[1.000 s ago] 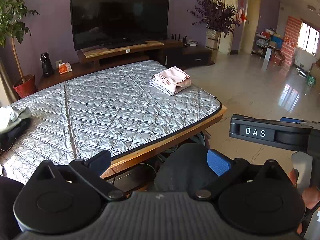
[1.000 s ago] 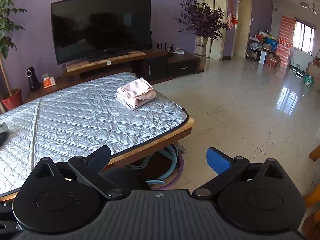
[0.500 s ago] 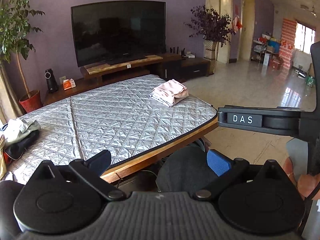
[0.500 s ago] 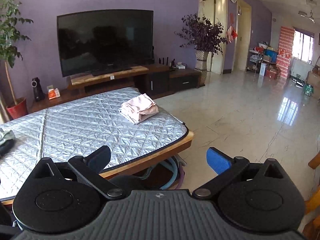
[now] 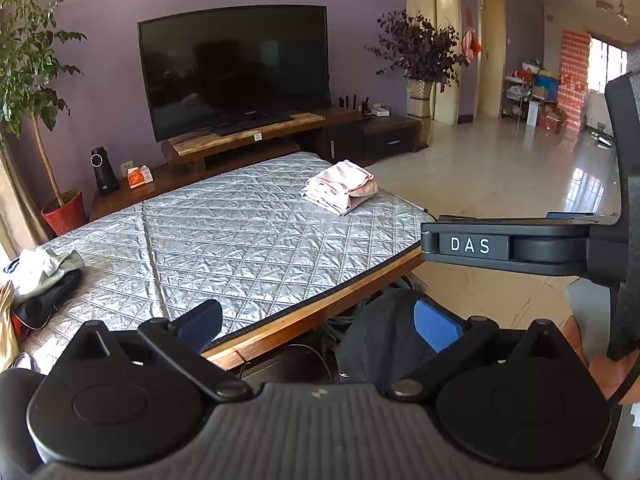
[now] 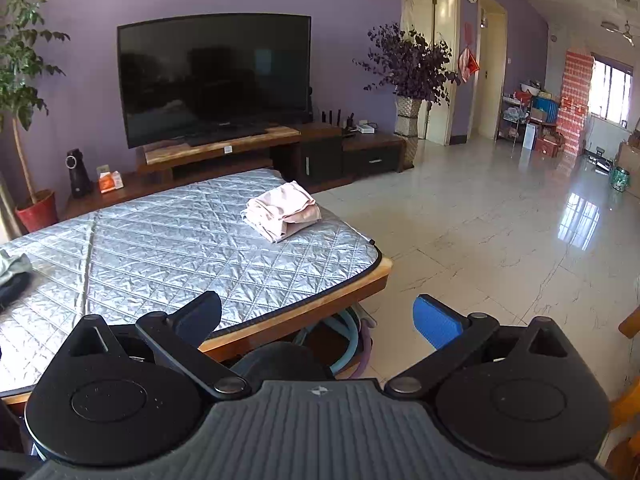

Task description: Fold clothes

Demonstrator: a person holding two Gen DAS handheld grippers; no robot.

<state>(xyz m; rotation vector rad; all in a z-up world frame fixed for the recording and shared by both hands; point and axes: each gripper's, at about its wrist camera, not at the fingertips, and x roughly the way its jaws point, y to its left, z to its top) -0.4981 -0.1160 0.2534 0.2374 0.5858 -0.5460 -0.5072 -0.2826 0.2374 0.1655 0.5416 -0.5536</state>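
A folded pink garment (image 5: pixel 340 191) lies at the far right corner of the silver quilted table cover (image 5: pixel 240 240); it also shows in the right wrist view (image 6: pixel 283 214). A heap of unfolded white and dark clothes (image 5: pixel 40 280) lies at the table's left edge. My left gripper (image 5: pixel 316 322) is open and empty, held back off the table's near edge. My right gripper (image 6: pixel 316 316) is open and empty too, past the table's right corner. The right gripper's body (image 5: pixel 520 244) crosses the right of the left wrist view.
A large TV (image 5: pixel 236 68) stands on a wooden stand (image 5: pixel 248 136) behind the table. Potted plants stand at far left (image 5: pixel 36 80) and by the doorway (image 6: pixel 408 80). Glossy tiled floor (image 6: pixel 500 240) stretches to the right. Hoses lie under the table (image 6: pixel 344 332).
Both grippers have tilted upward and drawn back a little from the table; the scene has dropped in both views. Both stay open and empty.
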